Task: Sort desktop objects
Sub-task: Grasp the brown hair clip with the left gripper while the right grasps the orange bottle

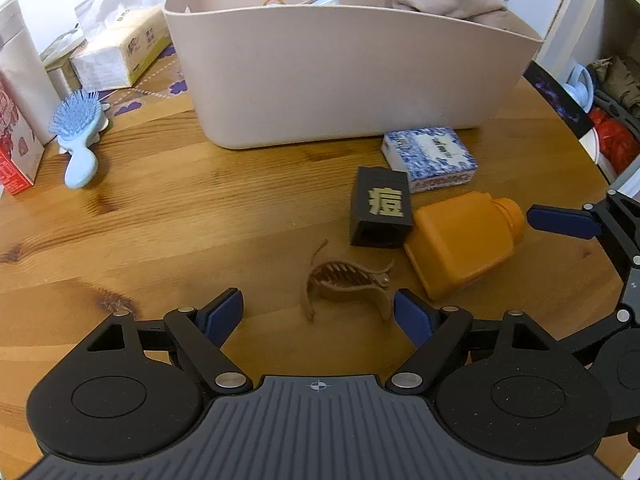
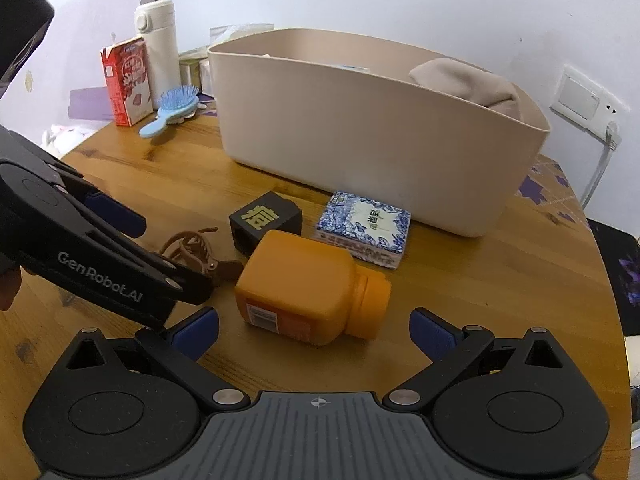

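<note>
Two spread grippers approach: left gripper (image 1: pixel 318 312) straddles the brown hair clip (image 1: pixel 346 284), right gripper (image 2: pixel 314 330) faces the orange bottle (image 2: pixel 308 296) just ahead; closing comes next.

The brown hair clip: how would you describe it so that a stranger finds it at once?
Start from the large beige plastic bin on the round wooden table. In front of it lie a small black box with a gold character and an orange plastic bottle. The brown toothed hair clip lies nearest, the only curved, toothed thing.

Soft even indoor light, fisheye-warped edges, sharp focus
</note>
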`<state>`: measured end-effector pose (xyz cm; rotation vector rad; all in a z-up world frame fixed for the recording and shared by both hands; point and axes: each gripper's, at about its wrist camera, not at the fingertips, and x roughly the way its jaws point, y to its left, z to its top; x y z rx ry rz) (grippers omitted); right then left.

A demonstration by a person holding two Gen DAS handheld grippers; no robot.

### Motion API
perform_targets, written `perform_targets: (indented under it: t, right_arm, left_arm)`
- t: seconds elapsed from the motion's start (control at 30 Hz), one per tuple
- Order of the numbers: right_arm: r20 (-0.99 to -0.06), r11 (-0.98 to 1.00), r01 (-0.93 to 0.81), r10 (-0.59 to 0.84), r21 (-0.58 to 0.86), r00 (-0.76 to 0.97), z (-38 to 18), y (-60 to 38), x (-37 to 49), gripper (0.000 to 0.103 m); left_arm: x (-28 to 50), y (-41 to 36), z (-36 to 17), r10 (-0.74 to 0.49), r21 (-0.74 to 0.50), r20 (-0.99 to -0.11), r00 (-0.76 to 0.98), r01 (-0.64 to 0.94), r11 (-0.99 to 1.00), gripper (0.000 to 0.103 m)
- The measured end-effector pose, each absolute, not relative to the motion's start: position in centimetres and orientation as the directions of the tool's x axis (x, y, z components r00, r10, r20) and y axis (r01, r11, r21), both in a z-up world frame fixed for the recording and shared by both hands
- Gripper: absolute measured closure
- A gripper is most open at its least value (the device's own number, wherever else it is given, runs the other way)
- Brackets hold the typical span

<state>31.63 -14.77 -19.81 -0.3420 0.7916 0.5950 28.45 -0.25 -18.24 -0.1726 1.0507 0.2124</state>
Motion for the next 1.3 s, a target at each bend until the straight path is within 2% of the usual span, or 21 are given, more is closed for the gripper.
perform_targets:
  t: [0.4,0.47,0.6,0.67,0.8,1.3]
  right_arm:
    - [-0.772,0.823,-0.558,0.286,-0.105,0.568,-21.2,-13.6,33.2,0.000]
    - [-0.770,0.830,-0.549,0.282,-0.104,0.572,-21.3,-13.7,33.3,0.004]
    - [-0.766,0.835,-0.541,0.285,-0.096,0.576,-21.3,-13.9,33.6,0.010]
    - [-0.764,0.835,-0.543,0.295,-0.086,0.574,-21.2,-14.0,33.7,0.016]
    - [-0.763,0.839,-0.540,0.302,-0.073,0.571,-21.2,-14.3,34.0,0.019]
    - [-0.780,0.829,-0.556,0.315,-0.051,0.540,-20.7,-15.8,33.6,0.021]
  left_arm:
    - [29.4,0.8,-19.0,0.093,0.004,-0.851,0.516,-0.172,0.985,0.016]
    - [29.5,0.7,-19.1,0.094,0.015,-0.847,0.524,-0.153,0.988,0.017]
    - [29.5,0.9,-19.0,0.089,0.018,-0.838,0.538,-0.135,0.991,0.026]
    - [29.6,1.0,-18.8,0.085,0.017,-0.835,0.543,-0.130,0.991,0.038]
    - [29.8,1.2,-18.6,0.080,0.016,-0.837,0.542,-0.122,0.992,0.052]
    - [28.8,1.5,-18.2,0.073,-0.006,-0.846,0.527,-0.145,0.989,0.053]
